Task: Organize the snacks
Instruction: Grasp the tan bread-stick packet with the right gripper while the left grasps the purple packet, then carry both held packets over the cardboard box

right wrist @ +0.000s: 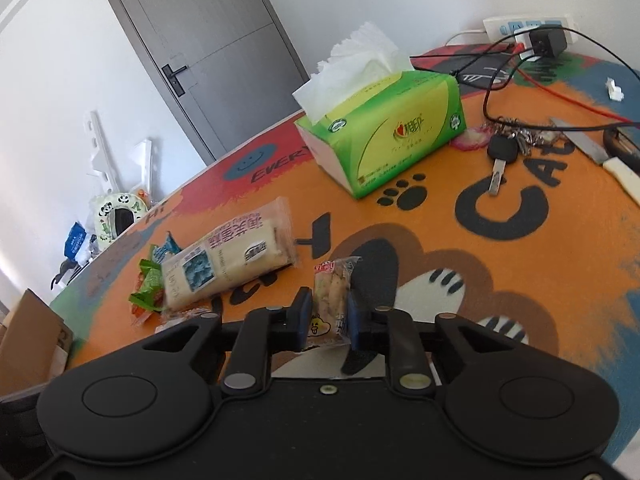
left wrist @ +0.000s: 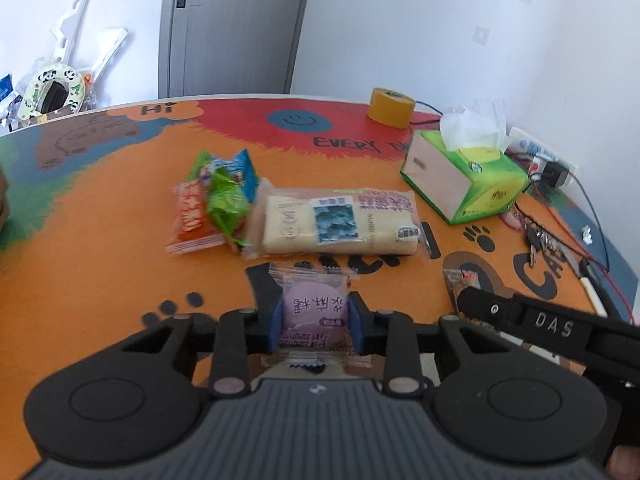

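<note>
A purple round snack in a clear wrapper [left wrist: 314, 300] lies on the orange table mat [left wrist: 100, 264], and my left gripper [left wrist: 316, 320] is shut on it, blue pads pressing both sides. My right gripper [right wrist: 328, 312] is shut on a small clear packet of beige snack [right wrist: 330, 284]; this gripper [left wrist: 466, 298] also shows at the right edge of the left wrist view. Beyond lie a long white cake package [left wrist: 336, 224] and a pile of orange [left wrist: 192, 216], green [left wrist: 224, 204] and blue [left wrist: 244, 168] packets.
A green tissue box [right wrist: 384, 132] stands at the back, with a yellow tape roll [left wrist: 390, 108] behind it. Keys [right wrist: 500, 152], a knife [right wrist: 588, 144], cables and a power strip [right wrist: 528, 28] lie at the right. A cardboard box [right wrist: 32, 336] sits at the left.
</note>
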Action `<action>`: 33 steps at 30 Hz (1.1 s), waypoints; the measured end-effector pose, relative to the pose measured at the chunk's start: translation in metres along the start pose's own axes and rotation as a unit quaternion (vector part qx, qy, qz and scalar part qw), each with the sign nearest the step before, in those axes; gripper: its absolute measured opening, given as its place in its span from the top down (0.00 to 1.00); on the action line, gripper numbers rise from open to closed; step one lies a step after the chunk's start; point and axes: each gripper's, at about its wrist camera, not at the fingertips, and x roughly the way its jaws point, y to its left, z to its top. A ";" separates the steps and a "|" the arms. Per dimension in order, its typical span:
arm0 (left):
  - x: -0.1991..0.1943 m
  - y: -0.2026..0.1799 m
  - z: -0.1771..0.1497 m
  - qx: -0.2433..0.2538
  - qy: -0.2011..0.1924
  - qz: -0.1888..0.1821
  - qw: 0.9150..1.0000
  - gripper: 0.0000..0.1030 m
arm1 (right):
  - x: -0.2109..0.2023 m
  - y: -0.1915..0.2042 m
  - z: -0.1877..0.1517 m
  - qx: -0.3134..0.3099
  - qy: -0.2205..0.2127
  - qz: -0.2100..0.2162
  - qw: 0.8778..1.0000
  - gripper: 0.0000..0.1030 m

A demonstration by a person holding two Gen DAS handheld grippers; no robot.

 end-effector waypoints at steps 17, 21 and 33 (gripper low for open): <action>-0.091 0.080 -0.003 -0.049 -0.064 -0.002 0.997 0.69 | -0.057 0.094 -0.026 -0.047 -0.048 0.027 0.997 0.80; -0.111 0.096 -0.002 -0.060 -0.080 0.004 0.995 0.69 | -0.068 0.111 -0.029 -0.060 -0.054 0.039 0.996 0.80; -0.154 0.119 0.005 -0.078 -0.118 0.015 0.990 0.69 | -0.098 0.142 -0.030 -0.089 -0.072 0.072 0.991 0.80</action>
